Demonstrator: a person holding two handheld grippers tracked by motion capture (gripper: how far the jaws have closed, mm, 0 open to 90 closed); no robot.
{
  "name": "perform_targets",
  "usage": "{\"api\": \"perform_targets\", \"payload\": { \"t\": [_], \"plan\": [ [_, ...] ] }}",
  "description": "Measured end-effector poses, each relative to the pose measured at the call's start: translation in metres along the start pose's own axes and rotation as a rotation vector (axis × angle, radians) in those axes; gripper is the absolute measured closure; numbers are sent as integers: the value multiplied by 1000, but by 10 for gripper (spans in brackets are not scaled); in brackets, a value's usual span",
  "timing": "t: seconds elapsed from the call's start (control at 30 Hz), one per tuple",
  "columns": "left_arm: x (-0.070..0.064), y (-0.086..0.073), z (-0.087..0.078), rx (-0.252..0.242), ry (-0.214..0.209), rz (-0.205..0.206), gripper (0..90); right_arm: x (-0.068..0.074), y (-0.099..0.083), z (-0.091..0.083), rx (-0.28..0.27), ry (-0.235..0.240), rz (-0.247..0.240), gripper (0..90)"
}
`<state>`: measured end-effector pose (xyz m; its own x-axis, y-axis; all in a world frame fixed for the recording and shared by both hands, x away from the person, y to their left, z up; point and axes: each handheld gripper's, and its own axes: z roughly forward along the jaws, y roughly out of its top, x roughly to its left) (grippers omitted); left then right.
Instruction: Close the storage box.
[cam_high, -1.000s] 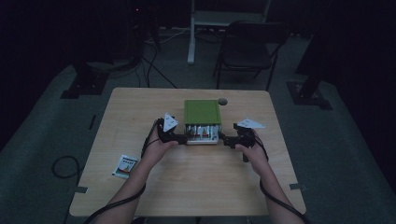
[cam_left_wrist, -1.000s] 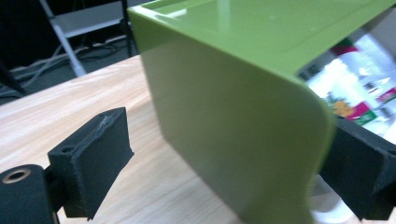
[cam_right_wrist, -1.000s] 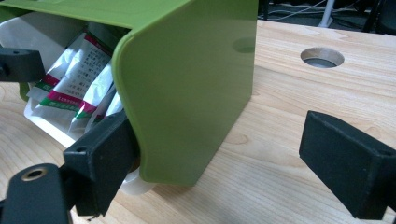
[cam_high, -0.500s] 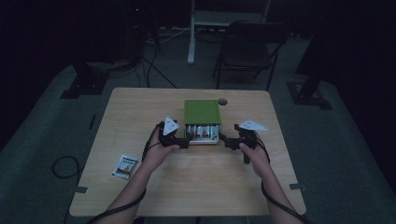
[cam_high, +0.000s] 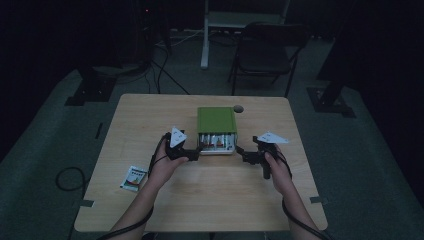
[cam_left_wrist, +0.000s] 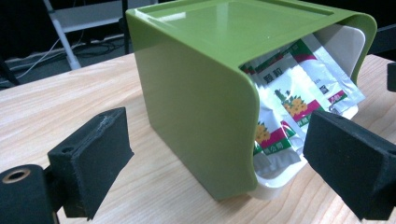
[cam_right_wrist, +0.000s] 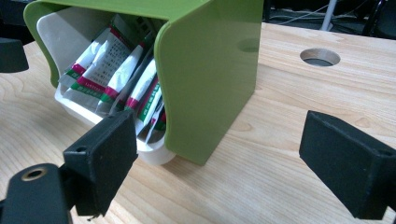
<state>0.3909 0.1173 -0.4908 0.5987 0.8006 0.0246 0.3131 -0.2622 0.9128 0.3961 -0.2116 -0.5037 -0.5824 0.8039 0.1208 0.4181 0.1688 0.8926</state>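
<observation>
A green box (cam_high: 216, 120) with a white inner tray (cam_high: 216, 148) lies on its side at the table's middle, its open end toward me. Several sachets (cam_left_wrist: 285, 100) with red and green print stand packed in the tray (cam_right_wrist: 154, 151). My left gripper (cam_high: 198, 149) is open at the box's front left corner (cam_left_wrist: 205, 116), its jaws spread wide on either side of the corner without touching. My right gripper (cam_high: 240, 150) is open too, just off the front right corner (cam_right_wrist: 205, 79), nothing between its jaws.
One loose sachet (cam_high: 134, 178) lies near the table's left front. A round hole (cam_high: 239, 108) in the tabletop sits just behind the box to the right. A folding chair (cam_high: 267, 52) and a stand stand beyond the far edge.
Both grippers have stayed at the box's front corners. The right hand has shifted slightly back toward me and outward; the box has not moved.
</observation>
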Motion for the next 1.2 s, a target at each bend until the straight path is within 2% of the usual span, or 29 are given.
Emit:
{"api": "perform_targets", "payload": {
  "t": [0.27, 0.63, 0.7, 0.77, 1.0, 1.2],
  "plan": [
    [1, -6, -7, 9, 16, -16, 78, -4, -5, -8, 14, -25, 2, 109],
    [-2, -16, -16, 49, 44, -20, 78, -10, -16, -22, 34, -67, -8, 109],
    [-3, -19, -18, 54, 43, -31, 78, -11, -19, -25, 38, -72, 1, 109],
    [-3, -21, -20, 56, 46, -24, 78, -12, -22, -28, 42, -81, 4, 109],
    [-7, -30, -24, 78, 44, -53, 78, -15, -31, -36, 58, -98, 0, 109],
    [-14, -45, -27, 116, 39, -76, 78, -20, -38, -47, 60, -132, 4, 109]
  ]
}}
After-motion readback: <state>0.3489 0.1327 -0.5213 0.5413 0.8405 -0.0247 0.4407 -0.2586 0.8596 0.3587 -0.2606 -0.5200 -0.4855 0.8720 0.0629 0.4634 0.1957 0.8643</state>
